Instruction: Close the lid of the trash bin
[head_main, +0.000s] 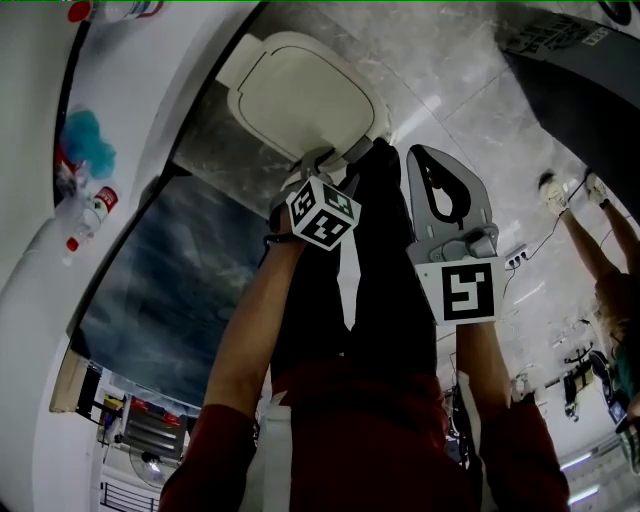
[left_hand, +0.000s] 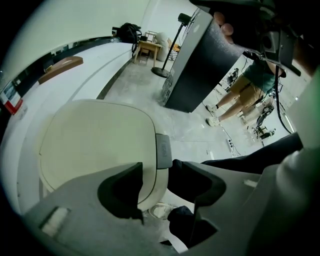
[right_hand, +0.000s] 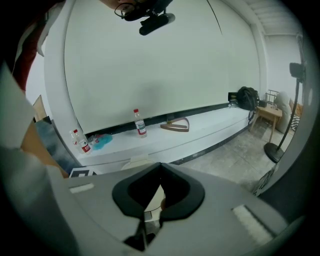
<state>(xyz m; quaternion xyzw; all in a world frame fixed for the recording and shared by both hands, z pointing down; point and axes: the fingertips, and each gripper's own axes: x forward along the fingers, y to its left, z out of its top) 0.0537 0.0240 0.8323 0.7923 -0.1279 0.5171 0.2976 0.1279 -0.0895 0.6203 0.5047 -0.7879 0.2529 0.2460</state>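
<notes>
The trash bin's cream lid (head_main: 300, 95) lies flat over the bin on the grey floor, with a grey push tab (left_hand: 163, 151) at its front edge. My left gripper (head_main: 335, 160) is at that front edge, open. In the left gripper view the lid (left_hand: 95, 145) fills the left, and the left gripper (left_hand: 156, 172) straddles the lid's rim just below the tab. My right gripper (head_main: 425, 155) hangs apart to the right of the bin, shut and holding nothing. In the right gripper view the right gripper (right_hand: 161, 165) has its tips together, and a bit of the cream bin shows through the hollow.
A white ledge (right_hand: 210, 122) runs along the wall behind the bin, carrying bottles (right_hand: 140, 123), a blue cloth (right_hand: 102, 141) and a wooden piece (right_hand: 175, 125). A dark upright panel (left_hand: 195, 65) and another person (left_hand: 245, 85) stand to the right. My black-trousered legs (head_main: 370, 270) are beside the bin.
</notes>
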